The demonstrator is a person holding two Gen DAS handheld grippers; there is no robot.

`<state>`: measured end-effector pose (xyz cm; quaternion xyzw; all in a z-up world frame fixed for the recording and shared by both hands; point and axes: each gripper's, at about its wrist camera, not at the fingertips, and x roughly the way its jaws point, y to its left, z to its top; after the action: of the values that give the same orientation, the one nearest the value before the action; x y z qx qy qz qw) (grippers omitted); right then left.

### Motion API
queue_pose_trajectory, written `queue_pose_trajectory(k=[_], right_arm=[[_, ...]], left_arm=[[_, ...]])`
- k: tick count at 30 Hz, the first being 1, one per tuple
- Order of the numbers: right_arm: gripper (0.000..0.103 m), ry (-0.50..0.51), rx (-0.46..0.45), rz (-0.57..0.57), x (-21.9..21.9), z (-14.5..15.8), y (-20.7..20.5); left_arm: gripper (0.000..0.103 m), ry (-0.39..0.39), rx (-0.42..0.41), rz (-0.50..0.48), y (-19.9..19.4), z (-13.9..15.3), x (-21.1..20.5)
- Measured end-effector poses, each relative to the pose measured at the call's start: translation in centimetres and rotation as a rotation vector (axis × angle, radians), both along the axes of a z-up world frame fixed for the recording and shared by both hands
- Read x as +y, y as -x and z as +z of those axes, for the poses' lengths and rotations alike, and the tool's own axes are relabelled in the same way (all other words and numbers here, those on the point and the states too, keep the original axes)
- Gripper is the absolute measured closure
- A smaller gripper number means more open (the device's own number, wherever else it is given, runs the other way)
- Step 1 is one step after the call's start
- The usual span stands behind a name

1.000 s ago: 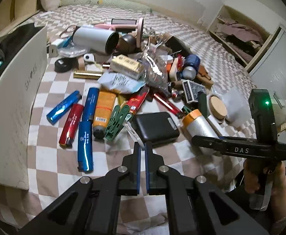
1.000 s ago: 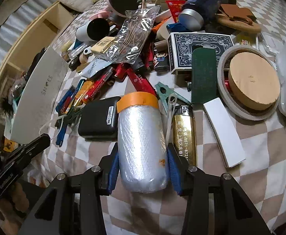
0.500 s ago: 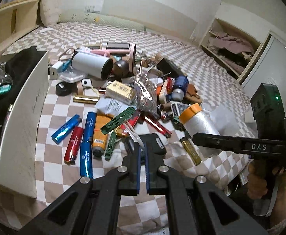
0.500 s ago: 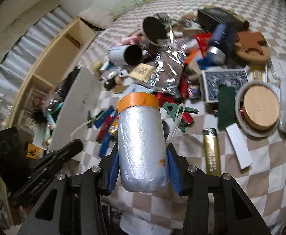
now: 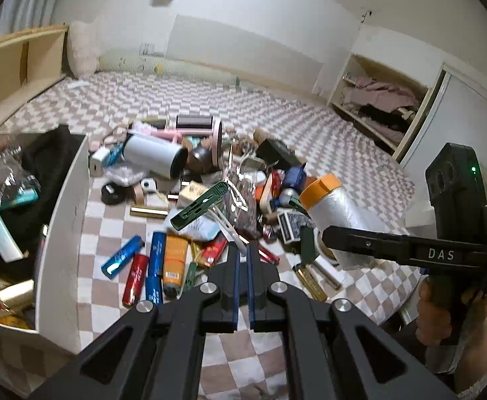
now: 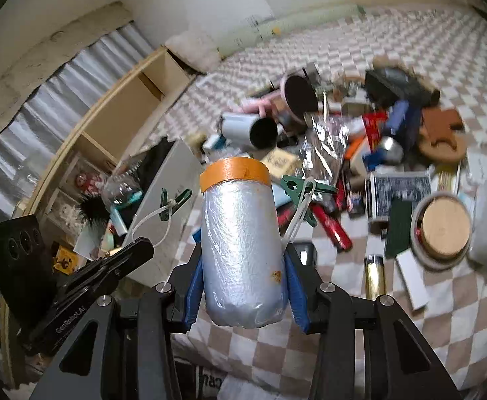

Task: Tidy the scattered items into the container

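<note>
While the box [image 5: 63, 220] sat at the left of the checkered bed [image 5: 310, 126], my right tongs [image 6: 243, 286] gripped the foil roll [image 6: 240, 253] above the clutter, and my left tongs [image 5: 242, 260] were shut on a white cord [image 5: 225, 225] carrying a green clip [image 5: 198, 208].

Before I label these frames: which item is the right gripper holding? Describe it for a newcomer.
Above the checkered bedspread, in front of the clutter pile, the right gripper clamps a silvery plastic-wrapped roll. Its orange end band sets it apart.
</note>
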<state>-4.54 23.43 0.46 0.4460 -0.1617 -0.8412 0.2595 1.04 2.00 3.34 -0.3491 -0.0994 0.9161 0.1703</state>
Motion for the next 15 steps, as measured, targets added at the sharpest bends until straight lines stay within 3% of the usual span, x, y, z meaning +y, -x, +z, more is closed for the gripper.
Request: queue_pose_trajectory(k=[6,11,15], right_arm=[[0.058,-0.04,0.032,0.007,-0.7,0.7,-0.2],[0.058,-0.202,-0.036,0.023,-2.0,-3.8,0.2],[0.058,-0.237,-0.146,0.035,-1.7,-7.6,0.9]], left_arm=[[0.099,0.002,0.034,0.003,-0.7,0.9,-0.5],[0.099,0.014,0.012,0.001,-0.6,-0.1,-0.7],[0.099,0.008,-0.006,0.003,-0.3,-0.8,-0.9]])
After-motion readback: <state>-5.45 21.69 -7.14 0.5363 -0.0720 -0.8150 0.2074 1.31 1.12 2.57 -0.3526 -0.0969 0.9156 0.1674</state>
